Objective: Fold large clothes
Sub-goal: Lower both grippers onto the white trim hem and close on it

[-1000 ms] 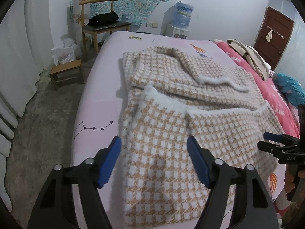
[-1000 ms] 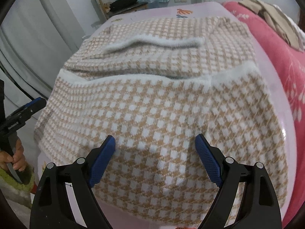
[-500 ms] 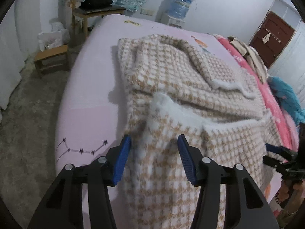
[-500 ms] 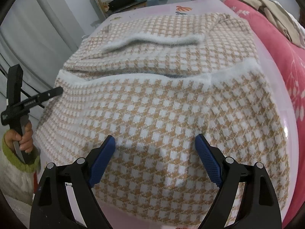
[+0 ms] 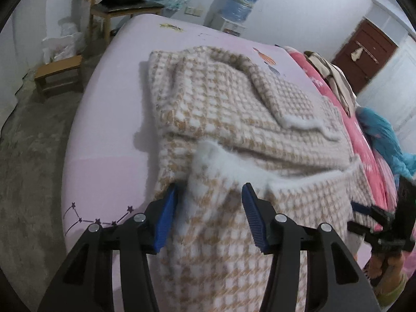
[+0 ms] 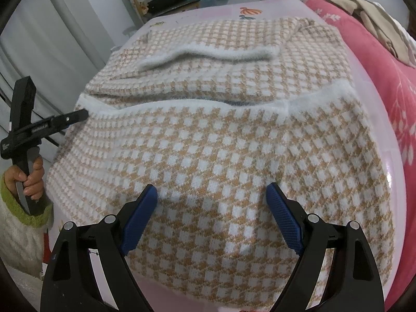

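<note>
Pink bed, tan-white checked sweater, partly folded

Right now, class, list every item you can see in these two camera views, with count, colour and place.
sweater: one, tan-and-white check with white fluffy trim, spread on the bed.
bed: one, pale pink sheet, under the sweater.
quilt: one, pink, along the bed's far side.
chair: one, wooden, beyond the bed.
stool: one, wooden, on the floor.
water bottle: one, blue, by the wall.
door: one, dark red, in the corner.
left tool: one, black with blue pads, straddling the sweater's hem corner.
right tool: one, open above the sweater.
</note>
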Tool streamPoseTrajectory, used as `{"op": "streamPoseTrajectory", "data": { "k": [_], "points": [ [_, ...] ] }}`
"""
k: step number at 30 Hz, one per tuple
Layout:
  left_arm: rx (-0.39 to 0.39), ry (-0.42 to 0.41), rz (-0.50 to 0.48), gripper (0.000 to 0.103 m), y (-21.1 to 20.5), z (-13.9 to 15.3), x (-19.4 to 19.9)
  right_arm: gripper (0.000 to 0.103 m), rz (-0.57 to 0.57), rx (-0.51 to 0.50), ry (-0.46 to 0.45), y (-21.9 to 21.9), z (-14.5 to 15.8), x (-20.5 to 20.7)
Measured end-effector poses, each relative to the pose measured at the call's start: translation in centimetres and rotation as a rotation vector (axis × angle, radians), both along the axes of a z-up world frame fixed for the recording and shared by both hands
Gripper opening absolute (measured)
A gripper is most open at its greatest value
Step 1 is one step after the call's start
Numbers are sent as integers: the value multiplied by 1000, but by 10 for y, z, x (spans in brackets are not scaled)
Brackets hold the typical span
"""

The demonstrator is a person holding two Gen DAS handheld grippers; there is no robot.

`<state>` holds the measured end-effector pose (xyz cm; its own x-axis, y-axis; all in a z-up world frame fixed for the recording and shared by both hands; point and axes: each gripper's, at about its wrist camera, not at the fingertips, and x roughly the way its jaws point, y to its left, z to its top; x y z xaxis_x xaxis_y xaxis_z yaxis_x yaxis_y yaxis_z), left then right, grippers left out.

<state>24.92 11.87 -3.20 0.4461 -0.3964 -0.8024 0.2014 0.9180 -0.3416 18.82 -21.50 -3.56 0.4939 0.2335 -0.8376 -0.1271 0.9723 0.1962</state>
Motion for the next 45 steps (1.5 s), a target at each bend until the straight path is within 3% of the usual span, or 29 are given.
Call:
{"op": "streamPoseTrajectory", "data": {
  "k": [2,5,8,9,12,19,24,28,33,40,45],
  "points": [
    [-9,1,1,50,-1,2,0,82,-1,0,-1,0,-1,0],
    [-128,-27,-44,50,5,8,-9,82,0,1,-3,-1,-2,-1],
    [-157,-39,-74,50,3,12,-14,82,0,1,-2,0,-2,-1],
    [-130,-38,-69,50,1,12,-14,82,0,1,-3,-1,-2,-1],
    [50,17,-28,47,-9,-1,-5,82,-6,3,-4,0,-2,-1],
    [250,-55,-39,41,-45,3,-18,82,-7,13,-25,-6,4,-9],
    [430,-115,-55,35,-71,2,-32,82,-69,32,-117,-48,29,-26],
    [479,-129,-45,33,-76,-1,-35,80,-160,41,-142,-90,40,-22],
    [488,-127,-26,33,-76,-2,-37,62,-199,110,-140,-128,39,6],
    [491,-121,-17,33,-79,-3,-35,41,-178,155,-53,-139,12,49],
    [489,-122,-19,33,-79,-3,-35,39,-150,162,-29,-138,8,37]
  ]
}}
